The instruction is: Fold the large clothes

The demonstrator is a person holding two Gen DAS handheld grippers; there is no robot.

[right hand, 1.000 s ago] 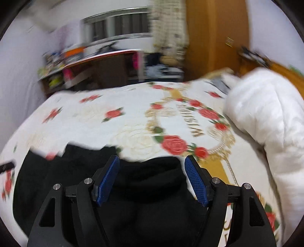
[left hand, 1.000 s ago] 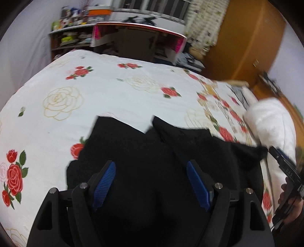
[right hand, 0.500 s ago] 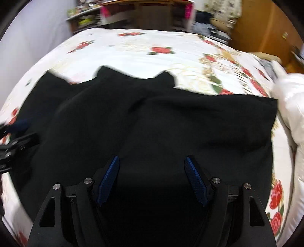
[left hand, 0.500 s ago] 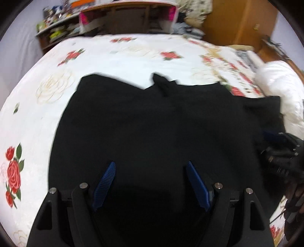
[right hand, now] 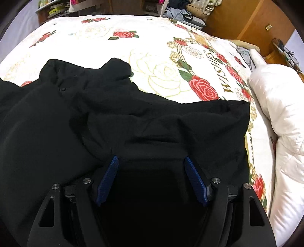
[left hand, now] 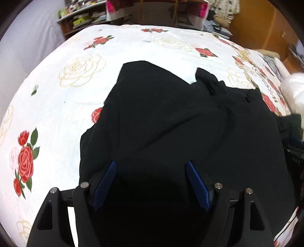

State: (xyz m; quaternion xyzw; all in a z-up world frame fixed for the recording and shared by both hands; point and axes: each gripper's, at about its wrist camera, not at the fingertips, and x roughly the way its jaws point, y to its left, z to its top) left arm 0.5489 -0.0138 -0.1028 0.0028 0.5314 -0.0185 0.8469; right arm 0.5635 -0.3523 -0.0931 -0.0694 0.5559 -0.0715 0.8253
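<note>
A large black garment (left hand: 180,117) lies spread and rumpled on a bed with a white rose-print cover (left hand: 79,62). In the right wrist view the same garment (right hand: 152,121) fills the lower half, its far edge lying across the bed (right hand: 155,47). My left gripper (left hand: 151,165) is open, its blue-padded fingers hovering just above the near part of the cloth. My right gripper (right hand: 151,161) is open too, over the garment's near right part. Neither holds any cloth. The right gripper's dark body (left hand: 293,152) shows at the right edge of the left wrist view.
A white puffy duvet (right hand: 281,121) is bunched along the bed's right side. A wooden wardrobe (right hand: 247,22) stands at the back right. Cluttered shelves (left hand: 83,17) and a desk (left hand: 155,9) stand beyond the bed's far edge.
Both grippers have tilted down and drawn closer over the garment. The cloth has settled flatter on the bed and its far edge now lies nearer. Both stay open.
</note>
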